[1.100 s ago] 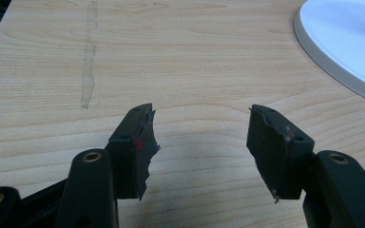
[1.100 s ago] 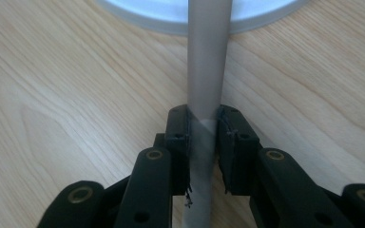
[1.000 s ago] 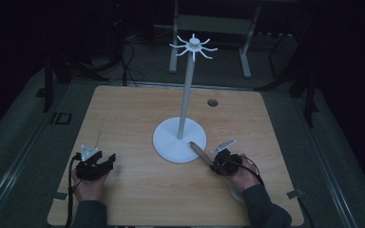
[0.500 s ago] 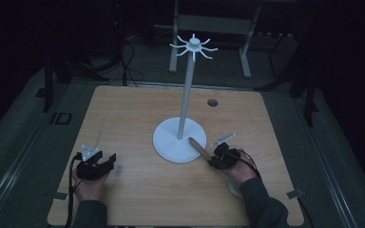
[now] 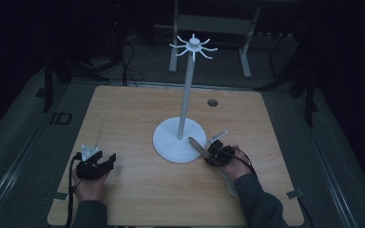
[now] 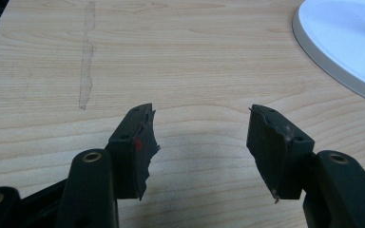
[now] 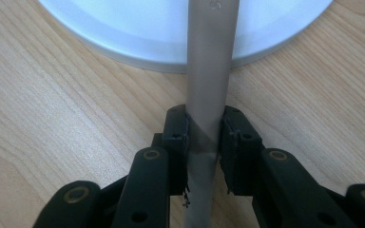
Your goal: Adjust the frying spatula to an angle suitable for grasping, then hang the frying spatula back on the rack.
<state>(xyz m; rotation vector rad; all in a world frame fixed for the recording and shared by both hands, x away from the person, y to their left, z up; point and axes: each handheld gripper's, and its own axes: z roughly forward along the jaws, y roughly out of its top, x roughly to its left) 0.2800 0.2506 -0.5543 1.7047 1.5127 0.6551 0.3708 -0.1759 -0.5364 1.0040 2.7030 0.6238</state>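
Right gripper view: right gripper (image 7: 204, 147) is clamped on a flat grey metal handle (image 7: 210, 71), prob. a spoon or similar, can't tell the far end, held low so it reaches over the rim of the white stand base (image 7: 123, 33). Left gripper (image 6: 199, 142) rests w/ jaws wide, nothing between, parked on the tabletop (image 6: 171, 57) out of the way. Beyond, the stand's hooked top (image 5: 193, 46) looks like where the utensil is meant to hang.

The right gripper (image 5: 208, 151) carried its grey bar (image 5: 197, 145) rightward across the white base (image 5: 171, 142).
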